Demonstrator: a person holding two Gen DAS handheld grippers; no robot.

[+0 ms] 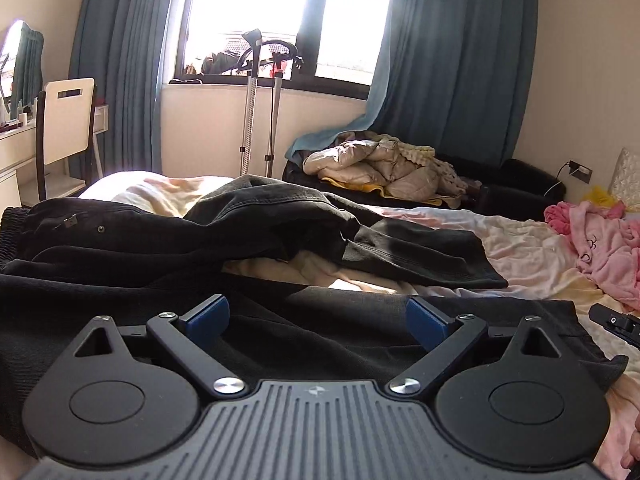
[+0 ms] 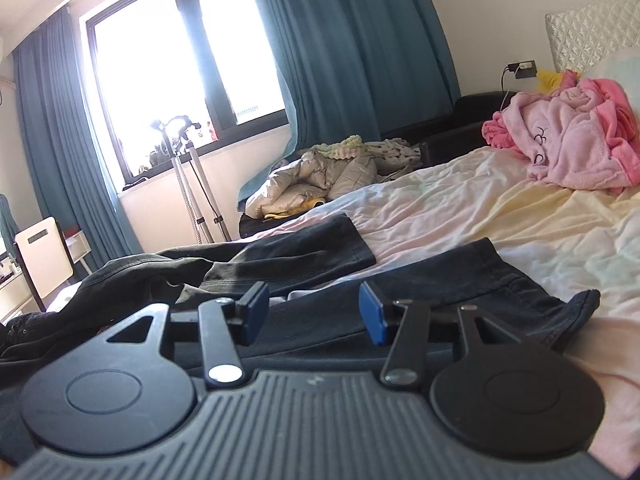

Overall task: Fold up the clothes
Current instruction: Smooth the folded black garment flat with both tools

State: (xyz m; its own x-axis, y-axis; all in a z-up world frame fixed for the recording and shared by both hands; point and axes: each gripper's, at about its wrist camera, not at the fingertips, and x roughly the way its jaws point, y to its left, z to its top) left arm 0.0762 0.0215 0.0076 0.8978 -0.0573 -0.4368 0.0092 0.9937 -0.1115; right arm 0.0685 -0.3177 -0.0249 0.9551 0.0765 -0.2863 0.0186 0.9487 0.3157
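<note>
Left claw: I see my left gripper (image 1: 316, 322) with its jaws spread wide, nothing between the blue pads (image 1: 208, 316), hovering low over dark cloth.
Right claw: my right gripper (image 2: 314, 312) stands at a middling gap, pads clear of the fabric, holding nothing.
Task item: the black jeans (image 1: 256, 232) lie rumpled across the bed (image 2: 460, 216), waistband toward the left, one leg (image 2: 304, 248) stretched out flat, the other (image 2: 500, 284) nearer me with its hem curled.
Nearby on the bed: a pink fleece robe (image 2: 568, 148) heaped by the headboard (image 2: 592, 32), well apart from the jeans.
Beyond the bed: a beige quilted jacket (image 1: 380, 168) piled on a black sofa (image 1: 516, 184), a garment steamer stand (image 1: 260, 108) at the window, teal curtains (image 1: 452, 48), a white chair (image 1: 68, 120).
In my way: I see nothing between either claw and the jeans.
</note>
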